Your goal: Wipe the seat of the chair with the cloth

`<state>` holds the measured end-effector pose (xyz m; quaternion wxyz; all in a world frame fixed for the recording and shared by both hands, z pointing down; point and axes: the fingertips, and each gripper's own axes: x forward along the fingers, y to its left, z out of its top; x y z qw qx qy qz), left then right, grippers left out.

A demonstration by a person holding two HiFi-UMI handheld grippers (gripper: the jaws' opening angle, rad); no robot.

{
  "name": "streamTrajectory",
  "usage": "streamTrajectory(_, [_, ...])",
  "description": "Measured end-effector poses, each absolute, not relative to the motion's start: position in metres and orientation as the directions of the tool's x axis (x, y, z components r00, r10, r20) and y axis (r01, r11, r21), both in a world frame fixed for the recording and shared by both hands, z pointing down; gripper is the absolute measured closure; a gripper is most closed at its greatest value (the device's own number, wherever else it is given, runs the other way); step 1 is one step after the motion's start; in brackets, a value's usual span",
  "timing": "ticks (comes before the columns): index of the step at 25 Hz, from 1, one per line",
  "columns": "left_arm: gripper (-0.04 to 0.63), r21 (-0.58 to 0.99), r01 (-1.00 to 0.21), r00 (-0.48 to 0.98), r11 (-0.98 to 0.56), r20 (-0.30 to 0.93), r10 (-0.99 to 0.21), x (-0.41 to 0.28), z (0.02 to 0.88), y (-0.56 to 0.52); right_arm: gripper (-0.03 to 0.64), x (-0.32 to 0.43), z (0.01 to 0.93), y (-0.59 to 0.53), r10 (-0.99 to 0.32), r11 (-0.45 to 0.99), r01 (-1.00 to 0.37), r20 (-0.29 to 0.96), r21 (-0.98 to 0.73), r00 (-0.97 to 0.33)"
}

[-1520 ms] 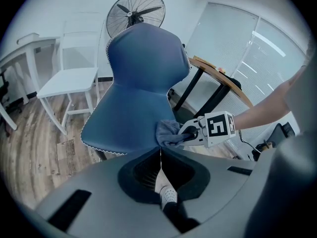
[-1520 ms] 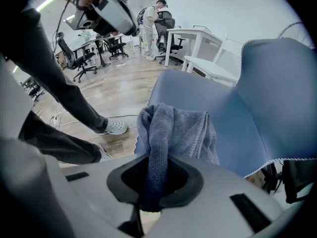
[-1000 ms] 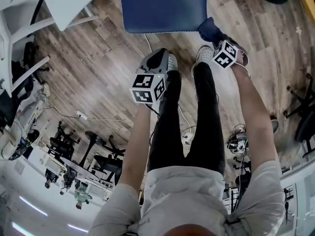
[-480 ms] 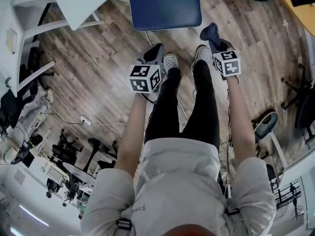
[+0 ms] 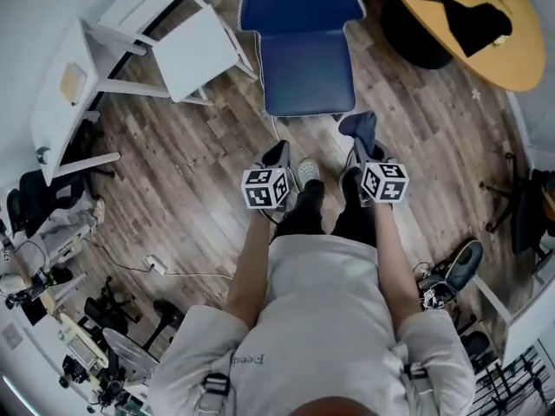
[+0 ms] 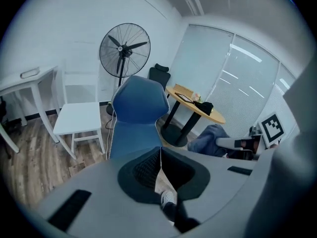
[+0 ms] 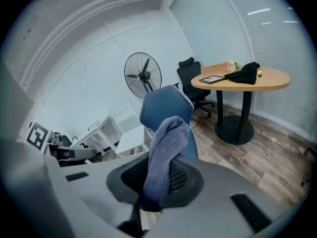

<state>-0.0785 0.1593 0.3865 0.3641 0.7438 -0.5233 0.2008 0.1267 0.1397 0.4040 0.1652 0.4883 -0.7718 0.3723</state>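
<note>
Wood floor (image 5: 191,172) is seen around the blue chair (image 5: 302,72); the cloth (image 7: 166,148) is pinched by the right gripper (image 7: 157,180), while the left gripper (image 6: 159,168) is held with jaws pressed together.

Left gripper (image 6: 160,155) fingers together, empty; blue chair (image 6: 137,118) ahead; fan (image 6: 124,48) behind.

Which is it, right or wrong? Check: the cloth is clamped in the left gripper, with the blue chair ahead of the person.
Wrong. The right gripper view shows the cloth clamped in the right gripper; the left gripper is shut on nothing. The blue chair is ahead of the person.
</note>
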Motion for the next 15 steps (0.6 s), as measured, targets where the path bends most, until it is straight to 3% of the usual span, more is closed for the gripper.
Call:
streamTrajectory(9, [0.568, 0.295, -0.930, 0.359, -0.222, 0.585, -0.727, -0.102, 0.316, 0.135, 0.568, 0.091, 0.330, 0.146, -0.716, 0.246, -0.875, 0.530, -0.417, -0.454])
streamTrajectory(15, [0.567, 0.273, -0.927, 0.370, -0.256, 0.570, -0.733, -0.096, 0.302, 0.134, 0.568, 0.066, 0.304, 0.151, -0.728, 0.340, -0.862, 0.474, -0.376, -0.495])
